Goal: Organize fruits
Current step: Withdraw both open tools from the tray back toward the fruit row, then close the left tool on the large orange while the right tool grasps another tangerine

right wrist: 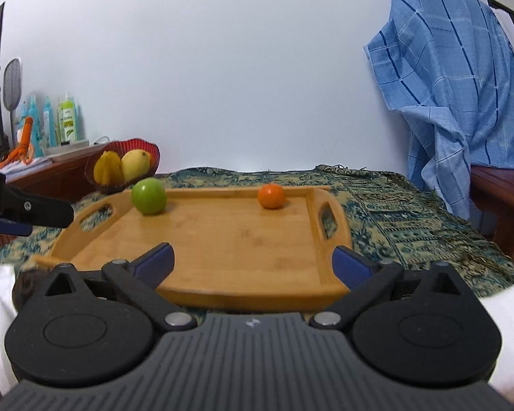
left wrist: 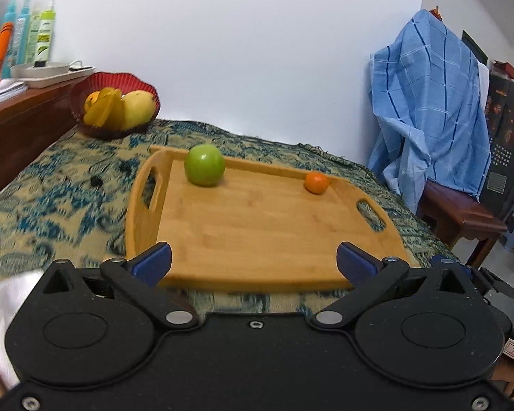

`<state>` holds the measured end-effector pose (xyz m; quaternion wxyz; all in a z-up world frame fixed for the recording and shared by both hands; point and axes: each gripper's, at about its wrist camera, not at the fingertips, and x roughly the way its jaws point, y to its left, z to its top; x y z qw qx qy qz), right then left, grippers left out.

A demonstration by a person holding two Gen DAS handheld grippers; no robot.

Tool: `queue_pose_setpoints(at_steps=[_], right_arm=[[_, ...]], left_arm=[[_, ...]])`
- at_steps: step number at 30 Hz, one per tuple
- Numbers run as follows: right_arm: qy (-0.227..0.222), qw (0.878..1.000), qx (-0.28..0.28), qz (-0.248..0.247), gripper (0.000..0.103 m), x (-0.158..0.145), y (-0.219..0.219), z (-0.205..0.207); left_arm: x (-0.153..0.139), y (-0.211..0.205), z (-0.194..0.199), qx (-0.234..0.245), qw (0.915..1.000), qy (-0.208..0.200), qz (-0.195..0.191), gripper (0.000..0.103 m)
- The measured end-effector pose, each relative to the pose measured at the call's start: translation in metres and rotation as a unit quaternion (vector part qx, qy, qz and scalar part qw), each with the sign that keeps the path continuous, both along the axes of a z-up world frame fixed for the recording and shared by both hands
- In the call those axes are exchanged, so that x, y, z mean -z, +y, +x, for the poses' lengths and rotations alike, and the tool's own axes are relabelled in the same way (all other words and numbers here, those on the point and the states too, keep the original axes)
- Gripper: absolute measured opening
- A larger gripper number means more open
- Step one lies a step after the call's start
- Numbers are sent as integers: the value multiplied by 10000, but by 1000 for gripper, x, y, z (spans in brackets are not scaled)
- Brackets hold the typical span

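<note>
A green apple [left wrist: 204, 165] [right wrist: 149, 195] sits at the far left corner of a wooden tray [left wrist: 257, 226] [right wrist: 229, 239]. A small orange [left wrist: 316, 182] [right wrist: 271, 196] rests by the tray's far right rim. My left gripper [left wrist: 253, 262] hangs open over the tray's near edge with nothing between its blue pads. My right gripper [right wrist: 253, 262] is open too, near the tray's front right corner, and holds nothing. A red basket [left wrist: 114, 102] [right wrist: 123, 167] with yellow fruits stands behind the tray to the left. In the right wrist view the left gripper's finger [right wrist: 27, 215] pokes in from the left.
The tray lies on a blue and tan patterned cloth [left wrist: 51, 198] [right wrist: 411, 219]. A wooden shelf [left wrist: 20, 116] with bottles [left wrist: 34, 34] is at the left. A chair draped with a blue checked cloth [left wrist: 431, 109] [right wrist: 462, 85] stands at the right.
</note>
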<state>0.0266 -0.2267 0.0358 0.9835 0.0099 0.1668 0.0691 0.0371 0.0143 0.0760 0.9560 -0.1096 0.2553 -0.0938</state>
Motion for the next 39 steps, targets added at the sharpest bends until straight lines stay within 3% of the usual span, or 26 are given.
queue_pose_setpoints(at_steps=[9,15,17,20,23,25,27,31,39], right_arm=[[119,9996,25,-246,102,12,-1,-29],[211,9991,-78,-371,81,17,-4,-36],[260,9989,-130,-377,65,18,-4,-36],[354,9981,-204,-462,48,21,0,-36],[470,9971,-282,-524,38,24,3,-34],[467,9970,-274,-562,37,25,5,-34],[472,9971,-251,-551,37,25,5,-34],[551,9968,-166,-551,38,26,3,-31],[544,9961,-113,-680,49,29,8,-25]], left_arm=[[15,-27,-37,306,9990,100,296,103],[26,-45,-50,483,9978,125,442,101],[28,-49,-53,566,9971,159,482,95],[31,-53,-55,717,9959,251,483,76],[34,-58,-56,833,9946,358,513,60],[37,-60,-56,850,9939,425,558,50],[40,-62,-55,847,9936,474,584,49],[46,-65,-51,861,9927,568,619,49],[56,-71,-44,916,9914,552,761,50]])
